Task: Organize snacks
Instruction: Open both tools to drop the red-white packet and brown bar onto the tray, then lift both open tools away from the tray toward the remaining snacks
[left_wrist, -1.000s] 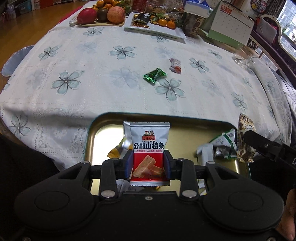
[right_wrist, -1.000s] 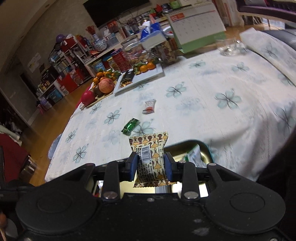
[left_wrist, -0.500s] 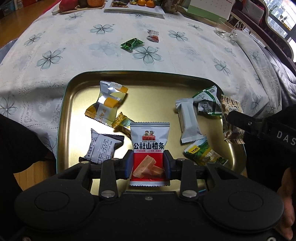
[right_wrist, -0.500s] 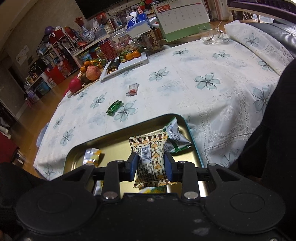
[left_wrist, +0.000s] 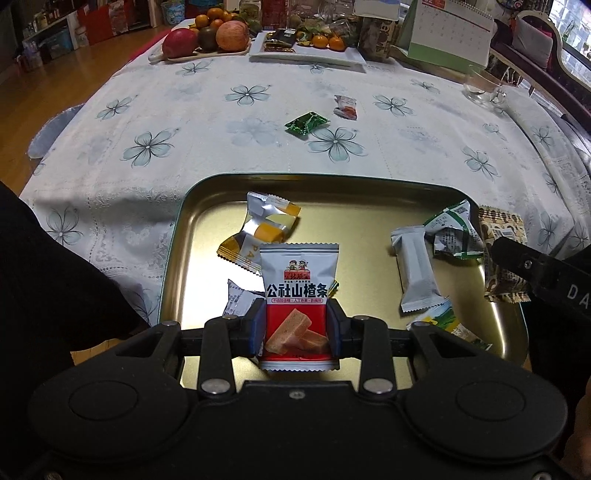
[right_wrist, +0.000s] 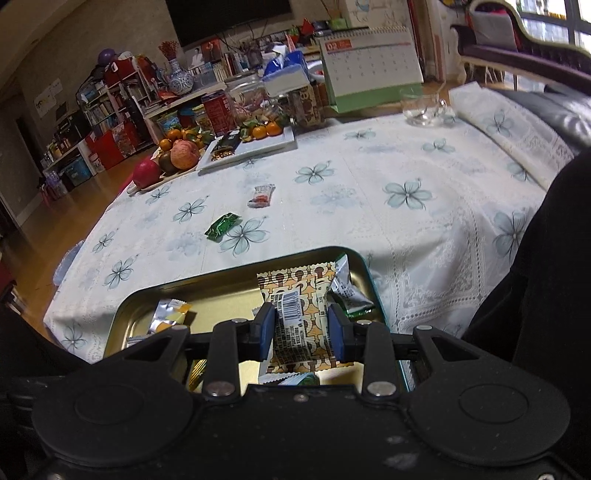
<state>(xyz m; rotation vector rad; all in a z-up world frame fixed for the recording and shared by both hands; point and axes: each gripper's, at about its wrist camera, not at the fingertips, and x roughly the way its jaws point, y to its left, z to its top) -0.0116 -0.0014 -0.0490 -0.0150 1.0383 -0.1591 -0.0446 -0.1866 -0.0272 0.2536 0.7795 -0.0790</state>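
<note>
Left wrist view: left gripper (left_wrist: 298, 328) is clamping a hawthorn snack packet (left_wrist: 298, 291) above the gold tray (left_wrist: 354, 184); right gripper (right_wrist: 301, 326) is pinching a brown patterned packet (right_wrist: 297, 314) over it.

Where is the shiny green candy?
In the left wrist view, the shiny green candy wrapper lies on the flowered tablecloth beyond the gold tin tray, beside the small red-and-white packet.

Red-white hawthorn packet (left_wrist: 298, 306) and brown patterned packet (right_wrist: 300, 317) held upright over gold tray (left_wrist: 369, 206).
</note>
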